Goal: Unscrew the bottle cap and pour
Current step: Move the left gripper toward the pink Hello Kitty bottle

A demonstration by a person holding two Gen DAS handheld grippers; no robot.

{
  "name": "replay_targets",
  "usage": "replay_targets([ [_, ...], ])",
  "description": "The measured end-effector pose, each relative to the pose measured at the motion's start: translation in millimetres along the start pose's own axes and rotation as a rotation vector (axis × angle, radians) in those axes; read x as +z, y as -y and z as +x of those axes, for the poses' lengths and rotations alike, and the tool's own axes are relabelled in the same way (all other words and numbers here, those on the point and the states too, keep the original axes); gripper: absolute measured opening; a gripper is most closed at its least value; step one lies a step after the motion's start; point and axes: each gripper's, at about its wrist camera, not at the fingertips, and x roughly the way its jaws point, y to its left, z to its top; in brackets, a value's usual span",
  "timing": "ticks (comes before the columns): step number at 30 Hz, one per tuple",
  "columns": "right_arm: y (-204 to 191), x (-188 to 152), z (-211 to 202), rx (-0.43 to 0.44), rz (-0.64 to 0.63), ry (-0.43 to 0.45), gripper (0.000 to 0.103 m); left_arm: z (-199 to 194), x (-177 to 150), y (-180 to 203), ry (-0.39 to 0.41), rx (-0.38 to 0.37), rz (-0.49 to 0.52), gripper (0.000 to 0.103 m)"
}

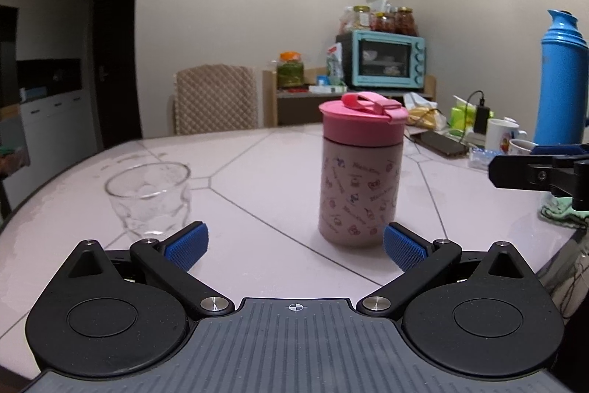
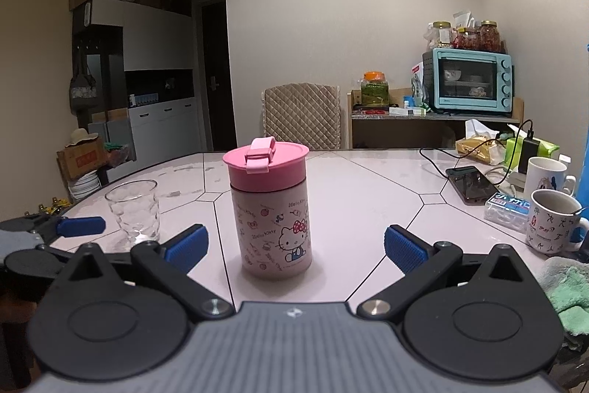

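Observation:
A Hello Kitty bottle (image 1: 359,194) with a pink screw cap (image 1: 362,120) stands upright on the white table (image 1: 279,179). It also shows in the right wrist view (image 2: 274,227), with its cap (image 2: 265,168) on. An empty clear glass (image 1: 151,197) stands to its left, also in the right wrist view (image 2: 134,210). My left gripper (image 1: 296,245) is open and empty, short of the bottle. My right gripper (image 2: 296,245) is open and empty, the bottle just ahead between its fingers. Each gripper shows at the edge of the other's view.
Two mugs (image 2: 552,225), a phone (image 2: 471,186) on a cable, a small box (image 2: 506,209) and snack bags sit at the right. A blue thermos (image 1: 561,80) stands far right. A green cloth (image 2: 570,290) lies near the right edge. A chair (image 2: 302,116) stands behind the table.

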Motion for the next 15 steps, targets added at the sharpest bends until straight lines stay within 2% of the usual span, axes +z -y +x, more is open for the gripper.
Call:
replay_targets([
  [15,6.1,4.8,2.3,-0.003,0.01,0.041,0.103,39.9,2.4,6.2,0.021,-0.14,0.072,0.103],
])
